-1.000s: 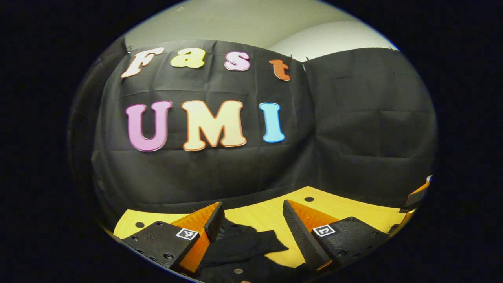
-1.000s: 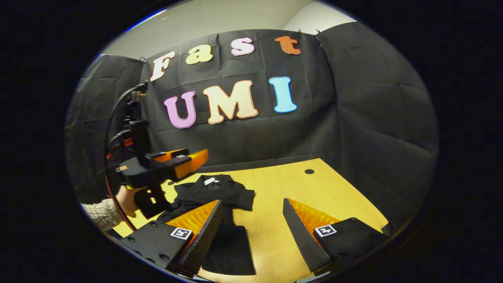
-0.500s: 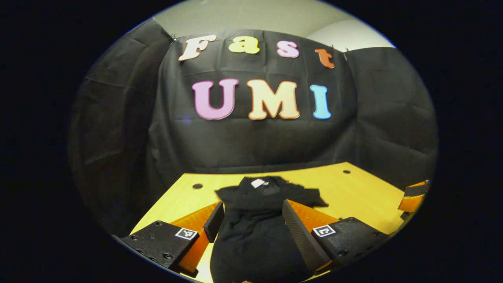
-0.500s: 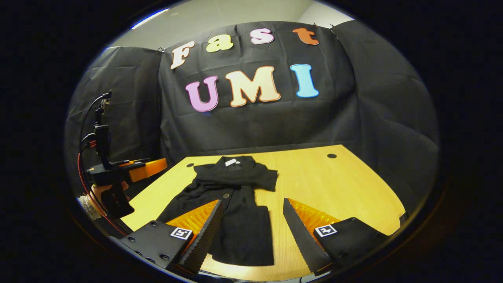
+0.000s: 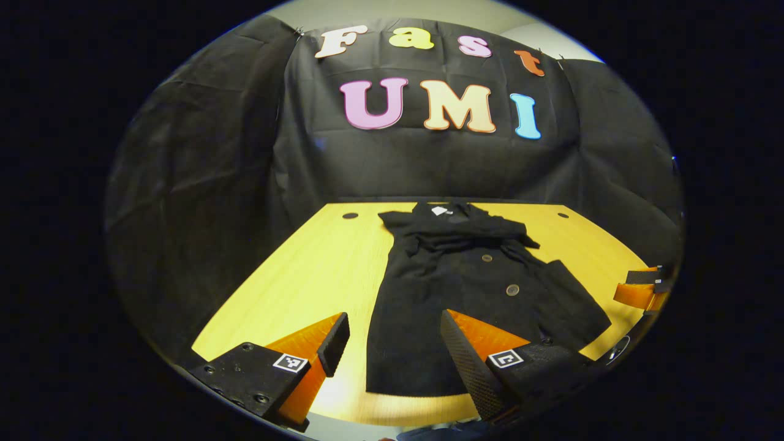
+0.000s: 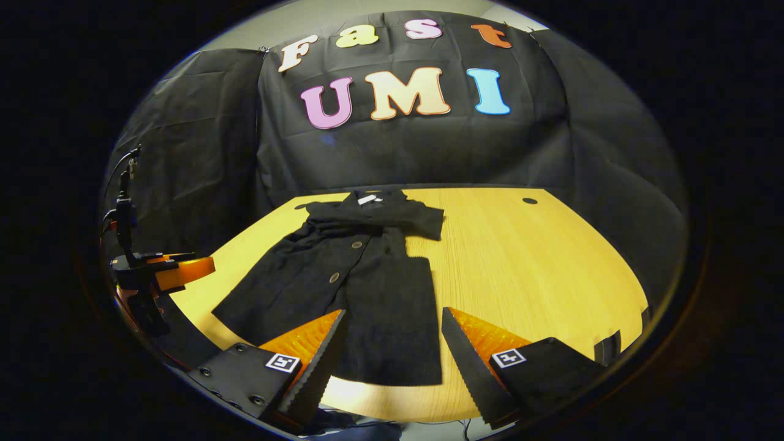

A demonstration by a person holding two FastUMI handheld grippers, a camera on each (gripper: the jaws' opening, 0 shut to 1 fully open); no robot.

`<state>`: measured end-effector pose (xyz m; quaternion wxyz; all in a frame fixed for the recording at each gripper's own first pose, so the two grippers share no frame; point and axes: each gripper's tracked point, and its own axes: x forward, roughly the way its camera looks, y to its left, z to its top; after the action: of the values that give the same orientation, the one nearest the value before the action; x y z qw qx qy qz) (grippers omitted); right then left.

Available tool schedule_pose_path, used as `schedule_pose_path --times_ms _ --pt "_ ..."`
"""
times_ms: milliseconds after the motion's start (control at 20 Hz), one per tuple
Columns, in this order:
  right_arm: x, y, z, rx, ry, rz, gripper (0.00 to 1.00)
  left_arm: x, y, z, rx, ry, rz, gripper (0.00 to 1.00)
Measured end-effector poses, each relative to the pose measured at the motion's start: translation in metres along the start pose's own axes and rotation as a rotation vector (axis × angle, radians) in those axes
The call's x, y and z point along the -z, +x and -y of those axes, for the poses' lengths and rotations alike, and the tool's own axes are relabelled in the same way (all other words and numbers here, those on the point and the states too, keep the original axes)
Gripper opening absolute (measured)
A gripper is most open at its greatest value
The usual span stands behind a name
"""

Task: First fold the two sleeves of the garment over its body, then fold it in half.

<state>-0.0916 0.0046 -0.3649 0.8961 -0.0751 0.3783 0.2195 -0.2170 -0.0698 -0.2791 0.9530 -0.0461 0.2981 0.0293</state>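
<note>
Now the black garment (image 5: 465, 294) lies flat on the yellow wooden table (image 5: 306, 269), collar toward the black cloth wall (image 5: 202, 184) and hem close to the near table edge. Both short sleeves (image 6: 416, 220) sit folded across the chest just below the collar, where a small white tag (image 6: 369, 199) shows. 2 round buttons (image 5: 512, 290) run down the front.

In the left gripper view, the left gripper (image 5: 392, 340) hovers over the near edge with its fingers wide apart and nothing between them; the hem lies below the gap. Bare table spreads wide to its left, up to a round hole (image 5: 350, 215) near the far edge.

In the right gripper view, the right gripper (image 6: 392, 343) likewise hangs over the hem, fingers spread and holding nothing. A broad stretch of bare wood reaches from the garment's side to the table's curved right rim, with 1 hole (image 6: 530, 200) at the back.
</note>
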Motion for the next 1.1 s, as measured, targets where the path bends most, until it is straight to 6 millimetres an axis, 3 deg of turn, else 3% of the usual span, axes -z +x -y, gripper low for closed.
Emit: schedule_pose_path --times_ms 300,400,450,500,700,850,900,1050,1100 --pt "0.034 0.014 0.002 0.019 0.011 -0.064 0.97 0.069 -0.009 0.014 0.014 0.0 -0.168 0.93" --pt "0.044 0.019 0.002 0.016 -0.005 -0.085 0.98 0.077 -0.008 0.016 0.018 0.011 -0.186 0.93" --pt "0.049 0.022 0.003 0.017 -0.015 -0.097 0.93 0.08 -0.006 0.019 0.021 0.015 -0.197 0.93" --pt "0.055 0.023 0.005 0.019 -0.022 -0.11 0.98 0.085 -0.005 0.019 0.021 0.02 -0.206 0.93" --pt "0.068 0.03 0.005 0.024 -0.044 -0.144 0.97 0.099 -0.004 0.019 0.005 0.019 -0.238 0.94" --pt "0.071 0.03 0.006 0.014 -0.051 -0.142 0.93 0.097 -0.005 0.02 0.005 0.025 -0.223 0.94" --pt "0.073 0.029 0.007 0.009 -0.057 -0.137 0.98 0.098 -0.005 0.02 0.006 0.026 -0.222 0.95" --pt "0.074 0.029 0.013 0.007 -0.069 -0.138 0.87 0.099 -0.003 0.023 0.007 0.013 -0.207 0.94" --pt "0.073 0.03 0.014 0.004 -0.074 -0.139 0.88 0.098 -0.003 0.023 0.002 0.009 -0.203 0.91"
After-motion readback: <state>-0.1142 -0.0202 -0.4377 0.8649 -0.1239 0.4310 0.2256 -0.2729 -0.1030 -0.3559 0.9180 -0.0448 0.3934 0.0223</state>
